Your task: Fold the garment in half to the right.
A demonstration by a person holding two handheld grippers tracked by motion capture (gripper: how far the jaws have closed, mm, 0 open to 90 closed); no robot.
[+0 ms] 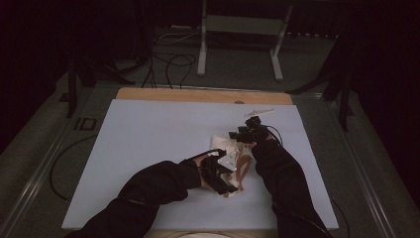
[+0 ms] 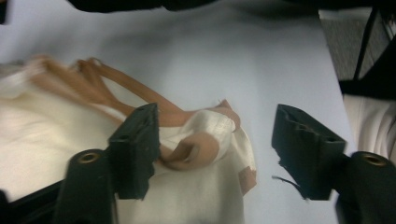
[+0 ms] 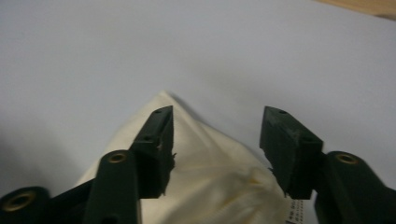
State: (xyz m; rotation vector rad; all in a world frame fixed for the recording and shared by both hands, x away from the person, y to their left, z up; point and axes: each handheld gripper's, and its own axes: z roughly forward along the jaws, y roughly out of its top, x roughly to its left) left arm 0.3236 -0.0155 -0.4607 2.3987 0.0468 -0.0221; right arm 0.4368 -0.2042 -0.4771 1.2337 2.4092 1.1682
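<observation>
In the high view, the crumpled cream cloth bag with tan straps is partly covered by both black sleeves and grippers, so its outline cannot be traced. In the left gripper view its far end is smeared by blur, and the picture's left and bottom edges cut it off. In the right gripper view the bottom edge cuts the cloth, and the printed white label is too small to read.

My jaws wide apart over cream cloth bag; tan straps bunched between them, pale desk beyond.
</observation>
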